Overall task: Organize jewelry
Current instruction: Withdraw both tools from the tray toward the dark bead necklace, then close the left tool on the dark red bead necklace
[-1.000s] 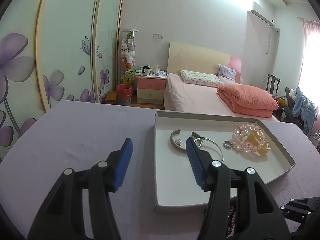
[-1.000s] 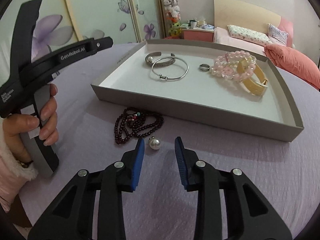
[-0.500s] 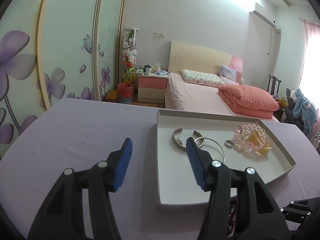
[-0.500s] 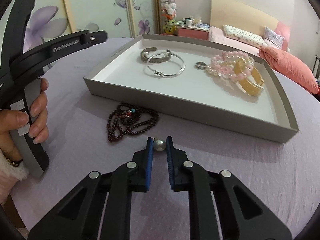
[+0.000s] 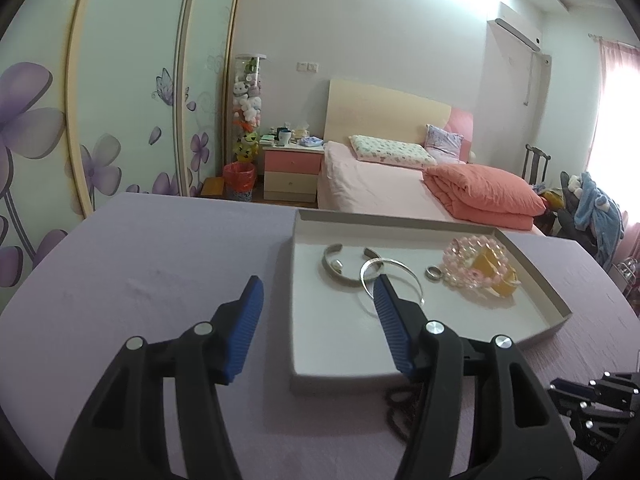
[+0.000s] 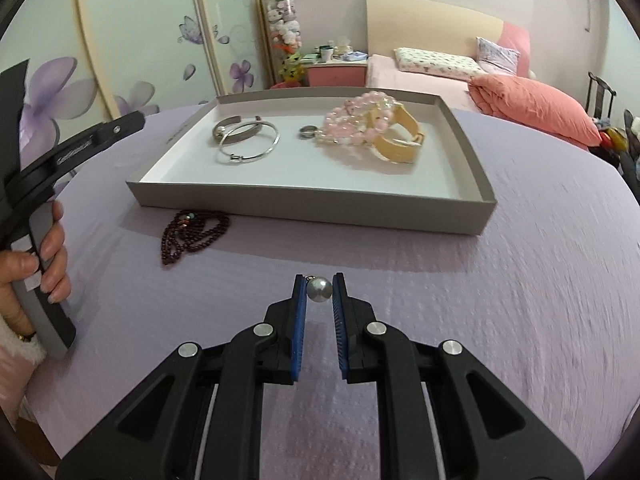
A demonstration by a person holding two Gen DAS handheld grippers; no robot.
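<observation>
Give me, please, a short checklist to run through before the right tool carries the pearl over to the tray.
1. Grip: right tool shut on the pearl, pads on both sides: ok.
2. Pearl off the cloth: cannot tell.
3. Bare landing spot: tray floor near the front wall is free: ok.
4. Path: dark bead necklace lies left of the straight line to the tray: ok.
5. Left tool open, holding nothing, over the tray's left edge, possibly near the drop zone: cannot tell.
6. Pearl's small metal loop snagged on the left pad: cannot tell.
</observation>
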